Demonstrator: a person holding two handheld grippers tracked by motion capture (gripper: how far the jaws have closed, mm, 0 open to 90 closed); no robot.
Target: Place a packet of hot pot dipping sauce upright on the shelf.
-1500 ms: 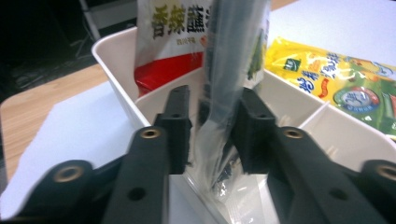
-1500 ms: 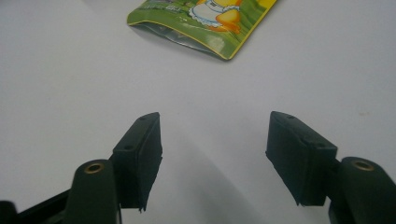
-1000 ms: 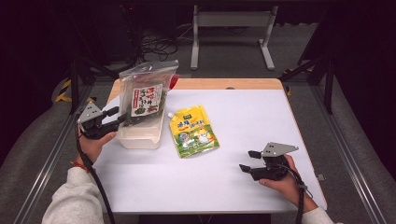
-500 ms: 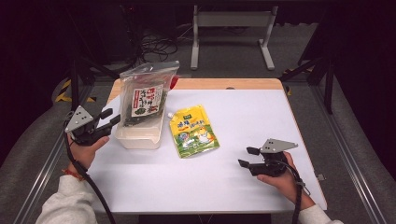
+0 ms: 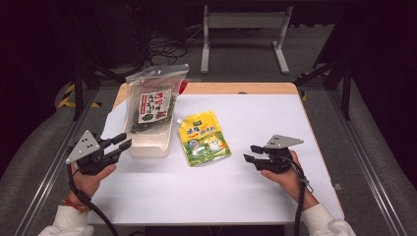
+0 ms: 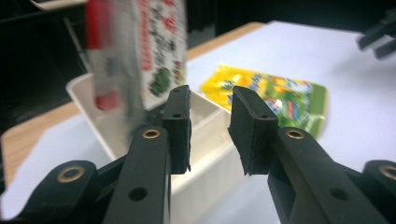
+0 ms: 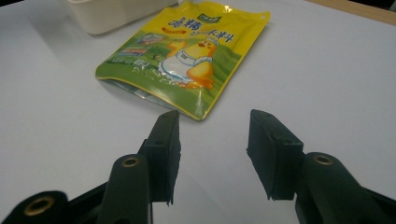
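Our left claw (image 5: 122, 145) hangs empty at lower left, its jaws apart but lately narrowing, nothing between them. It has drawn back leftward from the clear seaweed bag (image 5: 150, 101) standing in the white plastic tub (image 5: 147, 145) on the white desk (image 5: 265, 118). Our right claw (image 5: 250, 153), lower right, is likewise apart and has been narrowing. The flat yellow-green spouted pouch (image 5: 203, 137) at centre looks soft, slick and light; we would pinch its edge.
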